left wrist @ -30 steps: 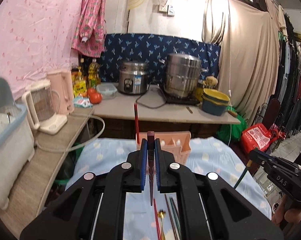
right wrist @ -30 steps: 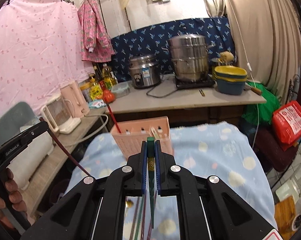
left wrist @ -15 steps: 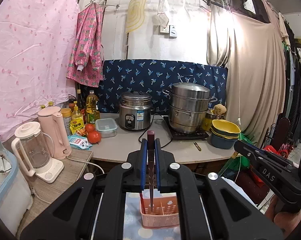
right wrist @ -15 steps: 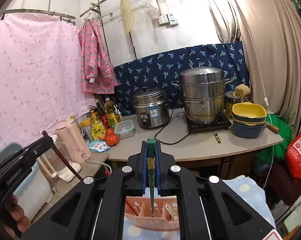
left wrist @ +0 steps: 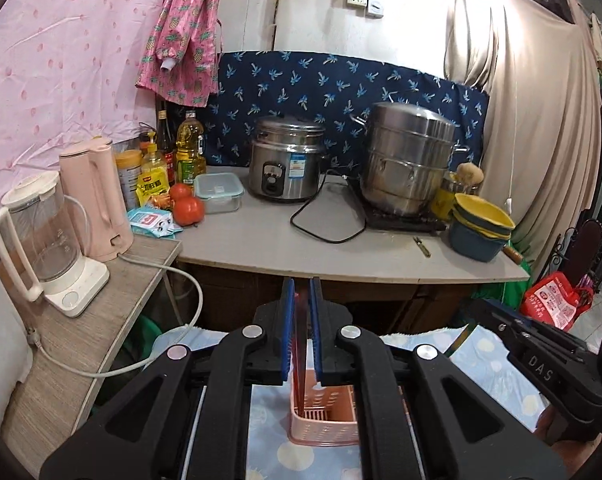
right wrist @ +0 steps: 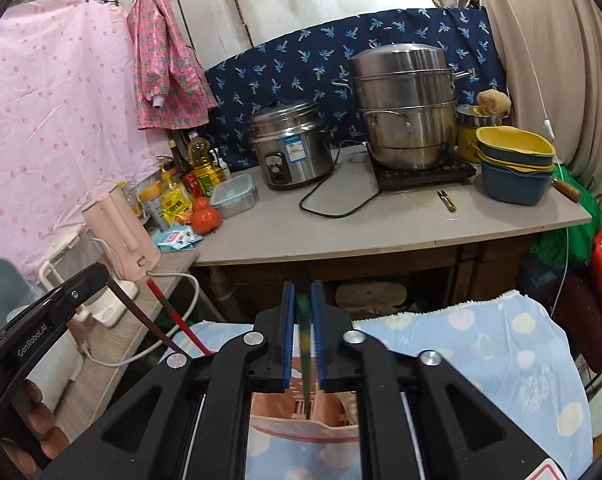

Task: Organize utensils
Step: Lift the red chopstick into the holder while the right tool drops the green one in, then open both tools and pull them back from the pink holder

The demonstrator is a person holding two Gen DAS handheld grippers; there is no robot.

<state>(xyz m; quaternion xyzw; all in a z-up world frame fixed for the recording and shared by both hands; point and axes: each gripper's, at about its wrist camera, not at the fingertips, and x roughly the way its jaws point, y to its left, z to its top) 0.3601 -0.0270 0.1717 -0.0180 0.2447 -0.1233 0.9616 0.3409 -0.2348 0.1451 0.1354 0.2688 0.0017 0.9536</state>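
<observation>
A pink slotted utensil basket (left wrist: 325,414) stands on the blue spotted cloth (left wrist: 501,364), directly below both grippers; it also shows in the right wrist view (right wrist: 301,416). My left gripper (left wrist: 301,300) has its pads parted a little around a dark red chopstick (left wrist: 299,356) that hangs down into the basket. My right gripper (right wrist: 303,304) has its pads parted a little around a green chopstick (right wrist: 306,364), blurred, its tip in the basket. In the right wrist view the left gripper (right wrist: 41,332) is at the left, with red chopsticks (right wrist: 173,320) slanting down.
A grey counter (left wrist: 341,248) behind holds a rice cooker (left wrist: 285,160), a steel steamer pot (left wrist: 409,160), stacked bowls (left wrist: 481,224), tomatoes (left wrist: 187,208) and bottles. A wooden shelf (left wrist: 81,340) at the left holds kettles (left wrist: 97,200).
Both grippers have tilted down over the basket. Their pads have parted slightly and the chopsticks have slid down between them into the basket.
</observation>
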